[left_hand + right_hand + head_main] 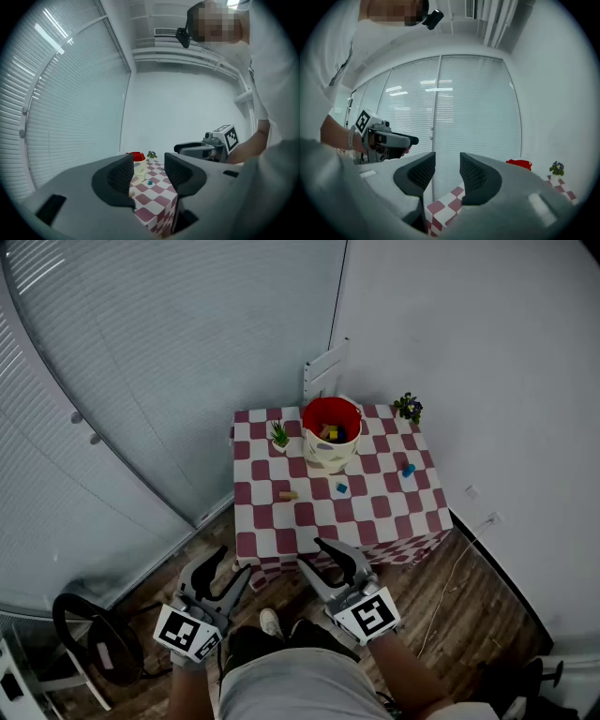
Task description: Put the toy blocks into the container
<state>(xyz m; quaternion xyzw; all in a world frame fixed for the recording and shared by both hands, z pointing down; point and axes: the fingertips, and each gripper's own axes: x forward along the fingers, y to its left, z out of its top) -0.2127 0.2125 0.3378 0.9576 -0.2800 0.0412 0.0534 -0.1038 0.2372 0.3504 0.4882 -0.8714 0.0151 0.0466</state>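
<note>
A cream container with a red rim (330, 434) stands at the back of a red-and-white checked table (272, 531) and holds several blocks. On the cloth lie a tan block (288, 494), a blue block (341, 487) and another blue block (408, 470). Both grippers hover in front of the table's near edge, apart from everything. My left gripper (232, 565) (147, 176) is open and empty. So is my right gripper (312, 554) (443, 173). Between the left jaws I see the container (136, 157) and a teal block (150, 183).
A small green plant (279, 435) and a purple-flowered plant (409, 407) stand on the table's back corners. A white rack (323, 367) is behind the table. Blinds run along the left, a white wall on the right. A black chair (94, 638) sits at lower left.
</note>
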